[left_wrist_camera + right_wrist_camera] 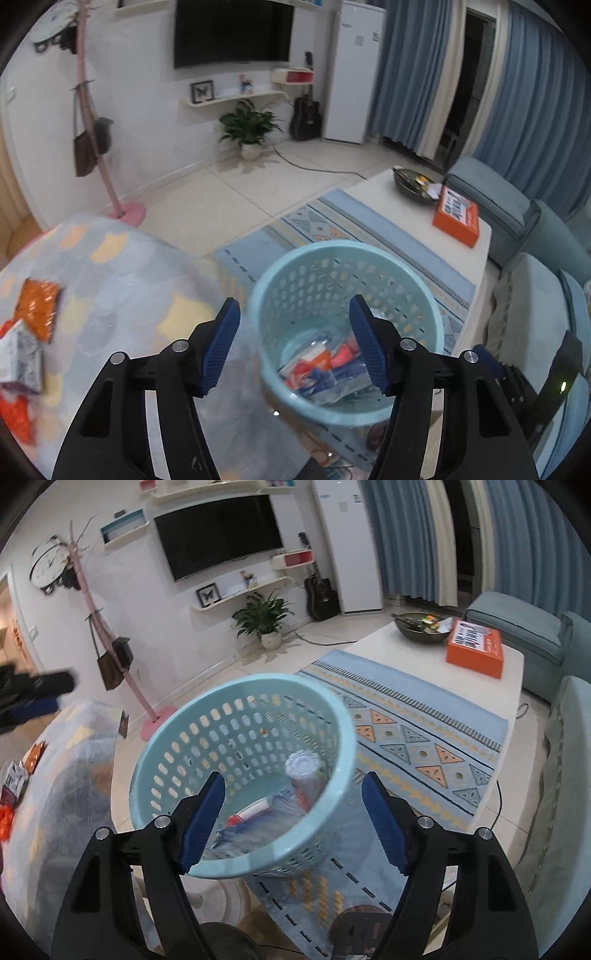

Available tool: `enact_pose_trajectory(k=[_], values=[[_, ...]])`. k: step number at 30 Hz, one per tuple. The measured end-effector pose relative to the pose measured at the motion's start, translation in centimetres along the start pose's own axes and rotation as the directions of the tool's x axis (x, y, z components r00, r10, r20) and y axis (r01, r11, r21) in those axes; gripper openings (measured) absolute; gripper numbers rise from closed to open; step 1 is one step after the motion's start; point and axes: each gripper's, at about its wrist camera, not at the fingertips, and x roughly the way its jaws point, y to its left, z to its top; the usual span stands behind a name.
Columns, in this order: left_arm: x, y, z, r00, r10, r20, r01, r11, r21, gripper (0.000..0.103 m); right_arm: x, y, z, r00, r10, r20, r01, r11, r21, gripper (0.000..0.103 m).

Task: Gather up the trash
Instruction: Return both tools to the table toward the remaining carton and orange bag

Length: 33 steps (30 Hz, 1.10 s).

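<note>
Blue ribbed pads on black fingers, spread wide on both grippers, nothing clamped between them. Left gripper (294,345) poised over the near rim of a pale blue perforated basket (373,254); right gripper (293,821) likewise above the basket (207,716), with its left pad overlapping the near rim in the picture, contact impossible to judge.

Inside the basket, a heap of trash (325,373): crumpled clear plastic, orange and white wrappers, something blue, all tangled and partly hidden behind the right finger in the left wrist view. From the right wrist, a clear plastic bottle (306,775) leaning bottom-up against the right wall, label blurred, over a crushed clear wrapper (255,827).

Left of the basket, a soft patterned blanket (122,280) in grey, yellow and peach. On its far left edge, an orange snack packet (38,308), a white printed packet (20,356) cut off by the frame, and a blurred orange scrap (14,413) nearer still, kind not clear.

Under and right of the basket, a blue patterned rug (413,723). Farther right, a white low table (509,690) bearing an orange box (474,648) and a dark bowl (421,627), contents too small to name. Far left in the right wrist view, a dark blurred shape (37,690), apparently the other gripper, unreadable. Beyond, a potted plant (264,618), a pink coat stand (107,635) and a wall television (218,535).
</note>
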Motion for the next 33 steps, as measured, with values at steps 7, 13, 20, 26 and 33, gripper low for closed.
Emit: enact_pose_trajectory(k=[7, 13, 20, 26, 33], values=[[-5.9, 4.2, -3.3, 0.99, 0.13, 0.059, -0.126, 0.989, -0.076, 0.068, -1.0, 1.6, 0.1, 0.997, 0.075, 0.002, -0.075, 0.997, -0.006, 0.073], [-11.9, 9.8, -6.4, 0.954, 0.282, 0.104, -0.265, 0.952, -0.152, 0.076, -2.8, 7.3, 0.0, 0.981, 0.194, 0.002, -0.192, 0.974, -0.116, 0.073], [-19.2, 17.2, -11.0, 0.819, 0.565, 0.097, -0.54, 0.818, -0.2, 0.076, -5.4, 14.3, -0.5, 0.946, 0.323, -0.011, -0.316, 0.919, -0.236, 0.076], [-23.6, 24.1, -13.8, 0.736, 0.676, 0.037, -0.645, 0.717, -0.264, 0.079, -7.5, 21.1, -1.1, 0.902, 0.428, -0.046, -0.416, 0.839, -0.35, 0.082], [-22.1, 32.6, -17.4, 0.843, 0.528, -0.103, -0.511, 0.726, -0.46, 0.079, -9.0, 32.6, -2.1, 0.849, 0.508, -0.145, -0.485, 0.641, -0.594, 0.089]])
